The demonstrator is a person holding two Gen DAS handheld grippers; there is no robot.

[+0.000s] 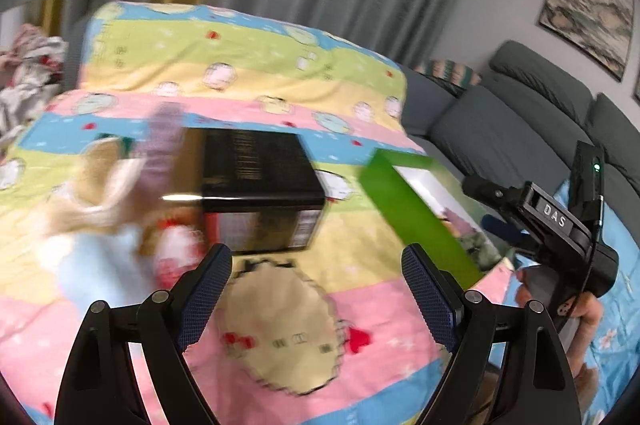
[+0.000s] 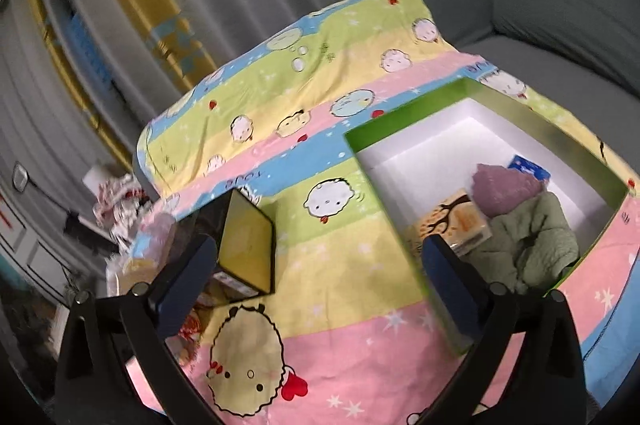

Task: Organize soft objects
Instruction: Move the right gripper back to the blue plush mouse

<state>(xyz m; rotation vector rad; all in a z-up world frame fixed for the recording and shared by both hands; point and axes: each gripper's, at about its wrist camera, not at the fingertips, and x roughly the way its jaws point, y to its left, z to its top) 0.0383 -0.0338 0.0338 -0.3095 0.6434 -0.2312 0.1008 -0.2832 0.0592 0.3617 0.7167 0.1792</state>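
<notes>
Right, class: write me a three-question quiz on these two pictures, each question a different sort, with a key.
1. True or false: the green box is empty.
2. Which box stands closer to the pile of soft toys: A) black box B) green box?
3. Fill in: both the left claw and the right claw are ____.

Key: 1 false, it holds a purple and a green soft thing; 2 A; 3 open, holding nothing.

White letters "DAS" on the black body of the right gripper (image 1: 554,215), print on the black box (image 1: 260,181) blurred, unreadable, blue lettering on the bedsheet (image 2: 320,233) illegible
</notes>
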